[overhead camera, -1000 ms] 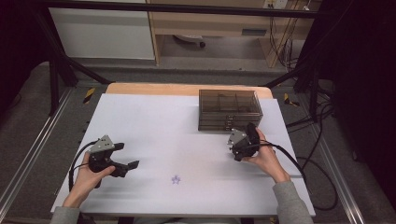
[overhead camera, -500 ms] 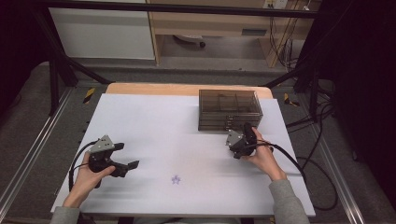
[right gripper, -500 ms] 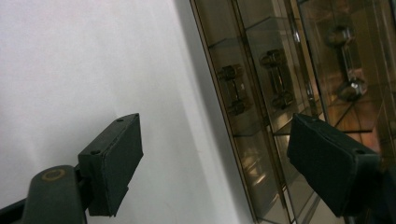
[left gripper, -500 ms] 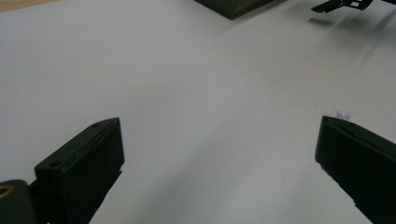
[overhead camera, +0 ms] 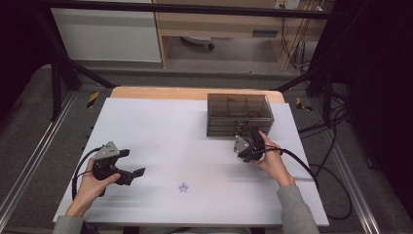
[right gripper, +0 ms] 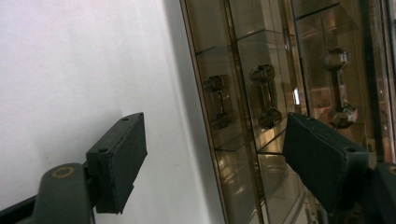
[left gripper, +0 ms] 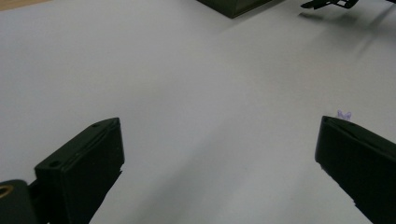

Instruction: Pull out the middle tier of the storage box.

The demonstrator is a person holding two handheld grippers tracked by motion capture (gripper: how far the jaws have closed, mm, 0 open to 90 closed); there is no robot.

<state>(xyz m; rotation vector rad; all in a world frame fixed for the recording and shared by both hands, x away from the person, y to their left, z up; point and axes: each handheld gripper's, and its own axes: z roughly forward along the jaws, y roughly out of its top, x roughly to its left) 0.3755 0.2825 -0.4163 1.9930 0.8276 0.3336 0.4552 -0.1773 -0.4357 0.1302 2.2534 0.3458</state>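
Right claw point(overhead camera: 242, 138) at the smoky drawer box point(overhead camera: 238, 113) on the counter's point(overhead camera: 160, 131) far right, jaws narrowing, clear of any handle point(right gripper: 218, 101). Drawers still shut. Left claw point(overhead camera: 132, 164) waits agape, empty.

White table point(overhead camera: 160, 131), smoky clear drawer box point(overhead camera: 237, 114) at far right, small purple mark point(overhead camera: 183, 187) near front.

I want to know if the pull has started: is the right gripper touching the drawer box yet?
Cannot tell. In the right gripper view the open jaws of the right gripper straddle the drawer box near its handles, but neither contact nor gap shows plainly.
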